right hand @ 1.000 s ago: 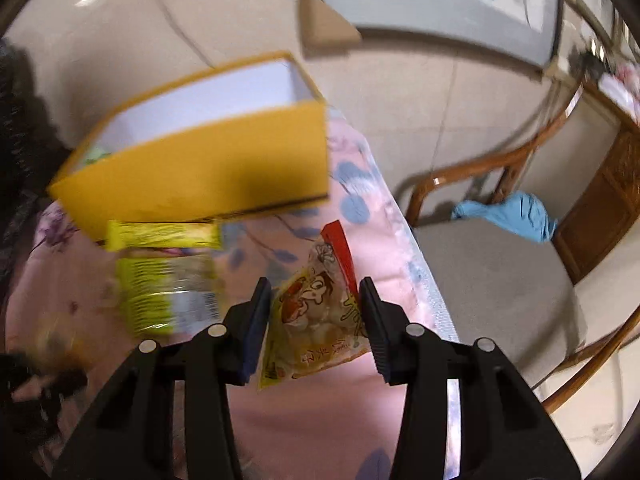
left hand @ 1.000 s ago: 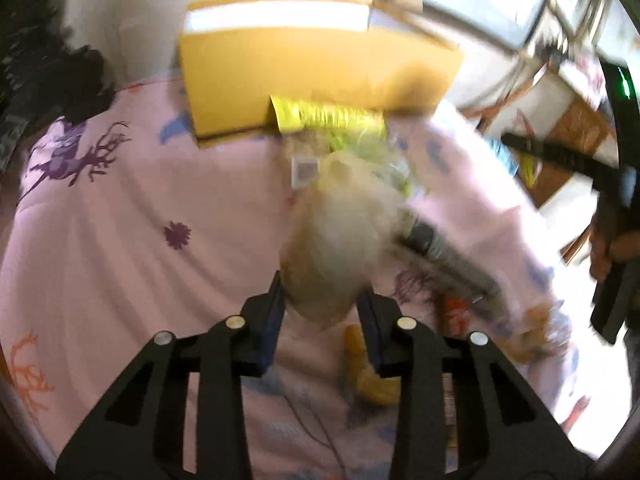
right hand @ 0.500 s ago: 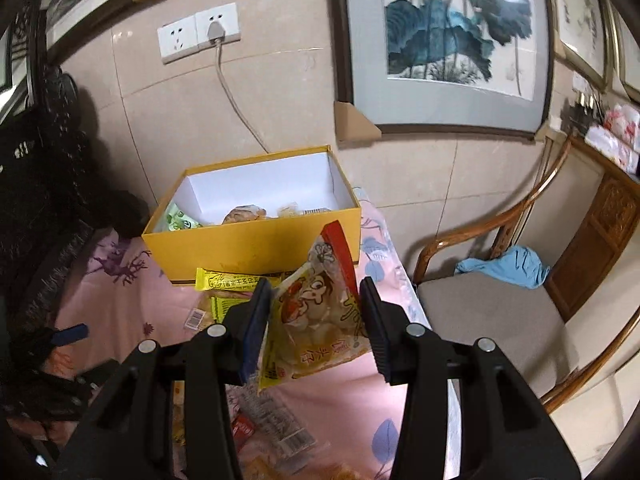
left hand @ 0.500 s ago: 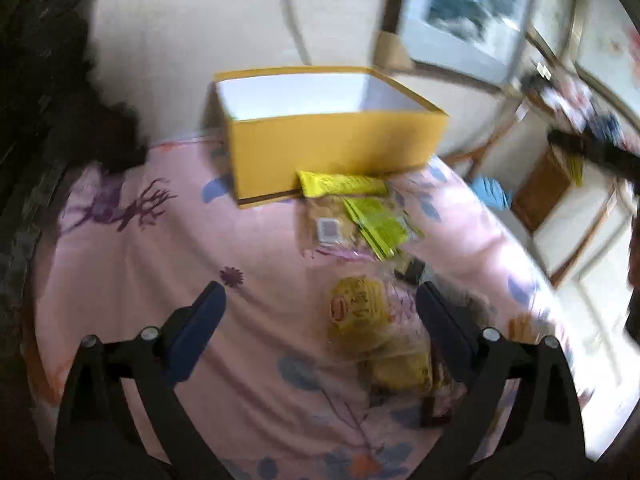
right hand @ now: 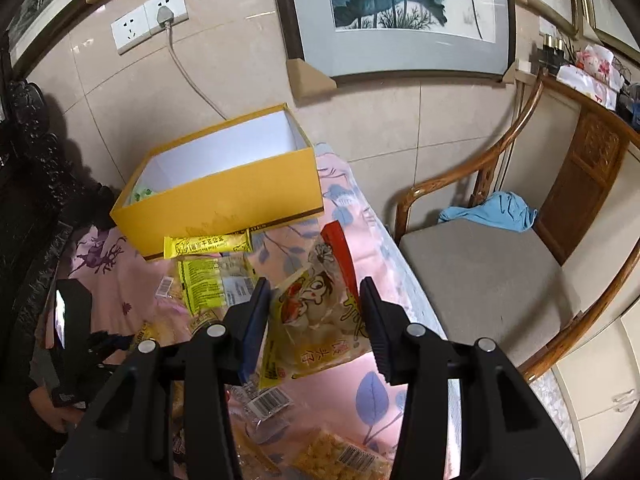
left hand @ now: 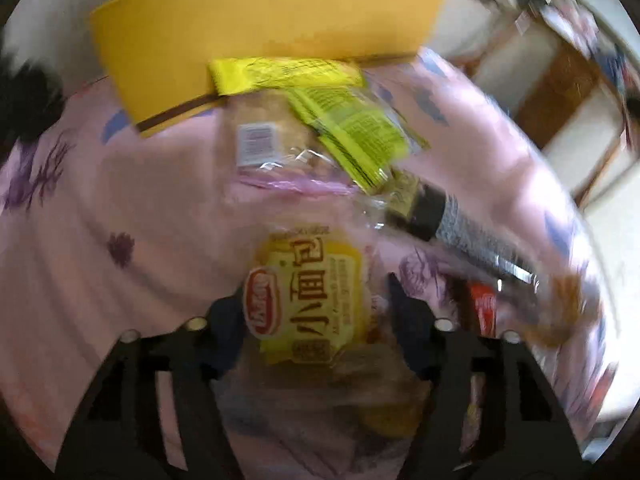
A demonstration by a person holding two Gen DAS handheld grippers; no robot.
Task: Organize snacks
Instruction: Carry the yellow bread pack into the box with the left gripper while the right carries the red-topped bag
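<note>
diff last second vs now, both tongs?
Left tongs let go of a pale bag, opened wide, dropped toward the table and have just been closing around the yellow bread pack. Right tongs unchanged: clamped on the cartoon snack bag, lifted toward the yellow box.

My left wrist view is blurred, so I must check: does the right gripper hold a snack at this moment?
Observer: Yes, the right gripper is shut on a cartoon snack bag with a red top.
Operator: Is something already inside the yellow box?
Observer: A pale green packet lies in its left corner; the near wall hides the rest of the floor.
Operator: What stands to the right of the pink cloth?
Observer: A wooden chair with a blue cloth at the back of its seat.
</note>
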